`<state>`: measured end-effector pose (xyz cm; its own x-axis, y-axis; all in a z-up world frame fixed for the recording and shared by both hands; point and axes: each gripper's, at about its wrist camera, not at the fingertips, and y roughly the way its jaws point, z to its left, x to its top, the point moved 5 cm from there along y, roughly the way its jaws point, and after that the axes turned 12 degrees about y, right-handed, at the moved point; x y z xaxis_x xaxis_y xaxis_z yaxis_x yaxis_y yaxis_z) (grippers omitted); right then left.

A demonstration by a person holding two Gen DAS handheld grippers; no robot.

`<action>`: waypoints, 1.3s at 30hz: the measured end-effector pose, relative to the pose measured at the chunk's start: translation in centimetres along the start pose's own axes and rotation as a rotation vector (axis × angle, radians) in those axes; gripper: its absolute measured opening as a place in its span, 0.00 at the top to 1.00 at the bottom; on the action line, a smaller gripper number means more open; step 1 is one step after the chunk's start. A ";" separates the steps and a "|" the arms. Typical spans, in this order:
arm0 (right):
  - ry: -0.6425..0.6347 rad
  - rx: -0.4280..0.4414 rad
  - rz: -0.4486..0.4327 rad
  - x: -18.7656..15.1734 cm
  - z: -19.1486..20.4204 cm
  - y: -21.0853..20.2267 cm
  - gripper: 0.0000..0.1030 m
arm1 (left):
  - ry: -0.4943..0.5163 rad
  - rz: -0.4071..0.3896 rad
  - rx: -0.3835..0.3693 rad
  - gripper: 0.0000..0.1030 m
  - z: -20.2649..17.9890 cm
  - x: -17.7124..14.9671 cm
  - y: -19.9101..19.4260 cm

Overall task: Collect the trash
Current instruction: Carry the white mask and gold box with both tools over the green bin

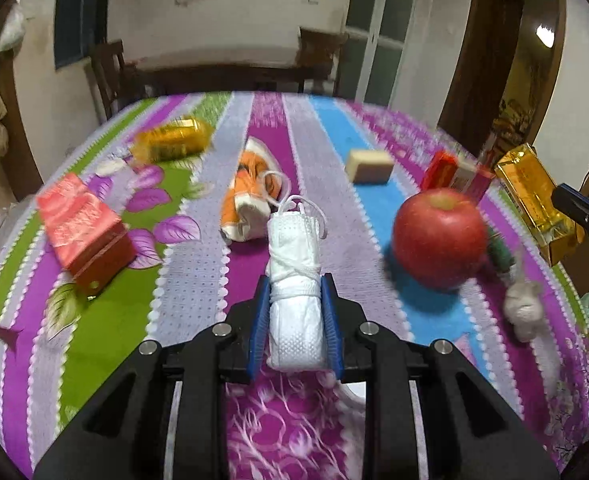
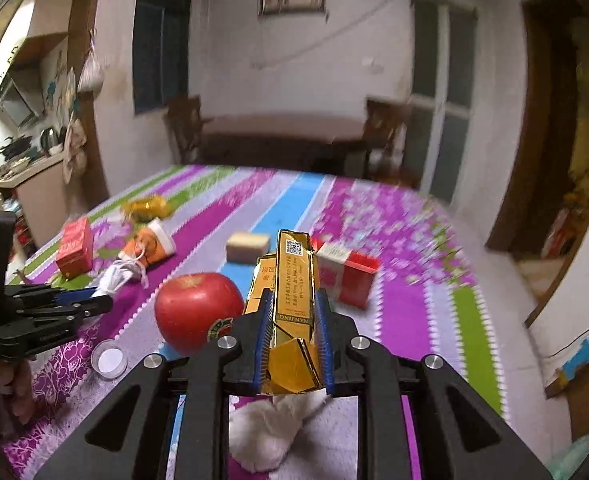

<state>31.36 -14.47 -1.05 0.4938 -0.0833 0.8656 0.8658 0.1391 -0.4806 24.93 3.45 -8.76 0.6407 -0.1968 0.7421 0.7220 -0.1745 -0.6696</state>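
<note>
My left gripper (image 1: 296,284) is shut on a rolled white face mask (image 1: 294,256) wound in its ear loops, held just above the striped tablecloth (image 1: 190,292). The same gripper (image 2: 74,300) and mask (image 2: 112,278) show at the left of the right wrist view. My right gripper (image 2: 294,296) is shut on a crushed gold cigarette box (image 2: 294,268), lifted off the table. From the left wrist view that gold box (image 1: 534,196) sits at the far right, with a right gripper finger (image 1: 582,216) beside it.
On the cloth lie a red apple (image 1: 440,236), a crumpled orange paper cup (image 1: 250,192), a red box (image 1: 82,224), a gold wrapper (image 1: 174,138), a beige block (image 1: 368,166), a red-and-white pack (image 2: 346,272), a tissue wad (image 1: 524,308) and a small clear lid (image 2: 109,358).
</note>
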 end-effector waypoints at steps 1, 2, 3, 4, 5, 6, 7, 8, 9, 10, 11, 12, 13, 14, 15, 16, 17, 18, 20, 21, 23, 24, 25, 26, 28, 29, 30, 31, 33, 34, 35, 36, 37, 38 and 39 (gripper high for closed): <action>-0.002 -0.001 -0.020 -0.1 0.3 -0.8 0.79 | -0.002 -0.026 0.002 0.77 -0.3 -0.1 -1.0; -0.006 -0.004 -0.051 -0.4 0.7 -2.0 0.79 | -0.003 -0.043 0.007 0.77 -0.5 -0.2 -1.6; -0.011 -0.005 -0.069 -0.6 1.0 -2.7 0.79 | -0.002 -0.069 0.017 0.77 -1.0 -0.3 -2.7; -0.022 -0.009 -0.094 -1.1 1.6 -3.8 0.79 | 0.000 -0.087 0.019 0.77 -1.4 -0.2 -3.4; -0.028 -0.008 -0.113 -1.5 2.1 -4.7 0.79 | 0.004 -0.113 0.022 0.77 -2.1 -0.3 -4.5; -0.029 -0.003 -0.126 -1.9 2.5 -5.6 0.79 | 0.009 -0.139 0.027 0.77 -2.8 -0.3 -5.5; -0.030 0.001 -0.132 -2.3 2.9 -6.4 0.79 | 0.014 -0.155 0.028 0.77 -3.3 -0.3 -6.2; -0.025 0.008 -0.134 -2.6 3.2 -7.0 0.79 | 0.019 -0.176 0.024 0.77 -4.2 -0.3 -7.2; -0.016 0.015 -0.128 -3.0 3.4 -7.4 0.79 | 0.026 -0.192 0.020 0.77 -5.0 -0.4 -7.9; -0.009 0.017 -0.123 -3.3 3.5 -8.0 0.79 | 0.036 -0.209 0.020 0.77 -5.8 -0.4 -8.7; -0.006 0.015 -0.124 -3.6 3.6 -8.6 0.79 | 0.045 -0.223 0.025 0.77 -6.3 -0.3 -9.3; -0.001 0.013 -0.125 -3.7 3.6 -9.1 0.79 | 0.055 -0.240 0.033 0.77 -7.0 -0.3 -10.0; 0.005 0.014 -0.126 -3.9 3.6 -9.7 0.79 | 0.060 -0.252 0.034 0.77 -7.3 -0.2 -10.4; 0.008 0.010 -0.129 -4.1 3.6 -10.3 0.79 | 0.066 -0.265 0.029 0.77 -8.0 -0.1 -11.1; 0.009 0.006 -0.132 -4.2 3.5 -10.8 0.79 | 0.070 -0.270 0.021 0.77 -8.3 0.0 -11.3; 0.012 0.004 -0.132 -4.4 3.5 -11.5 0.79 | 0.081 -0.276 0.020 0.77 -9.0 0.0 -11.7; 0.013 0.001 -0.136 -4.6 3.5 -12.1 0.79 | 0.090 -0.279 0.017 0.77 -9.4 0.1 -11.7; 0.012 -0.008 -0.145 -4.7 3.4 -12.7 0.79 | 0.098 -0.280 0.005 0.77 -9.9 0.1 -11.8; 0.015 -0.018 -0.146 -4.7 3.1 -13.7 0.79 | 0.111 -0.282 -0.013 0.77 -11.1 0.0 -12.1; 0.015 -0.026 -0.151 -4.7 2.9 -14.2 0.79 | 0.114 -0.285 -0.019 0.77 -11.5 0.1 -12.3; 0.015 -0.039 -0.161 -4.7 2.7 -15.1 0.79 | 0.116 -0.293 -0.031 0.77 -12.4 0.3 -12.6; 0.020 -0.044 -0.168 -4.7 2.4 -15.8 0.79 | 0.120 -0.298 -0.034 0.77 -12.9 0.5 -12.8; 0.021 -0.049 -0.172 -4.6 2.1 -16.1 0.79 | 0.126 -0.302 -0.042 0.77 -13.4 0.6 -12.9; 0.023 -0.055 -0.176 -4.6 1.7 -16.7 0.79 | 0.131 -0.306 -0.045 0.77 -13.7 0.7 -13.0; 0.033 -0.067 -0.182 -4.4 0.7 -17.6 0.79 | 0.146 -0.313 -0.056 0.77 -14.7 1.2 -13.3; 0.037 -0.074 -0.184 -4.3 0.1 -18.0 0.79 | 0.151 -0.315 -0.064 0.77 -15.1 1.3 -13.4; 0.043 -0.086 -0.186 -4.1 -0.7 -18.6 0.79 | 0.157 -0.320 -0.071 0.77 -15.7 1.6 -13.5; 0.046 -0.096 -0.189 -4.0 -1.2 -18.9 0.79 | 0.165 -0.322 -0.081 0.77 -16.4 1.9 -13.6; 0.054 -0.119 -0.192 -3.8 -2.6 -19.8 0.79 | 0.179 -0.329 -0.104 0.77 -17.7 2.4 -13.7; 0.060 -0.136 -0.192 -3.8 -3.5 -20.3 0.79 | 0.190 -0.330 -0.117 0.77 -18.6 2.7 -13.7; 0.068 -0.153 -0.192 -3.7 -4.6 -20.7 0.79 | 0.196 -0.327 -0.135 0.77 -19.4 2.9 -13.6; 0.073 -0.169 -0.194 -3.7 -5.5 -21.3 0.79 | 0.203 -0.323 -0.151 0.77 -20.1 3.1 -13.4; 0.077 -0.183 -0.196 -3.6 -6.2 -21.7 0.79 | 0.216 -0.320 -0.167 0.77 -21.2 3.4 -13.1; 0.083 -0.205 -0.199 -3.6 -7.3 -22.4 0.79 | 0.224 -0.319 -0.181 0.77 -22.0 3.5 -13.0; 0.087 -0.217 -0.200 -3.6 -8.0 -22.8 0.79 | 0.230 -0.317 -0.195 0.77 -22.8 3.7 -12.9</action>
<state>10.53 -25.24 5.65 0.3085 -0.1731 0.9353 0.9390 -0.1016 -0.3285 12.05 -16.99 1.91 0.3044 -0.3095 0.9009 0.7968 -0.4355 -0.4189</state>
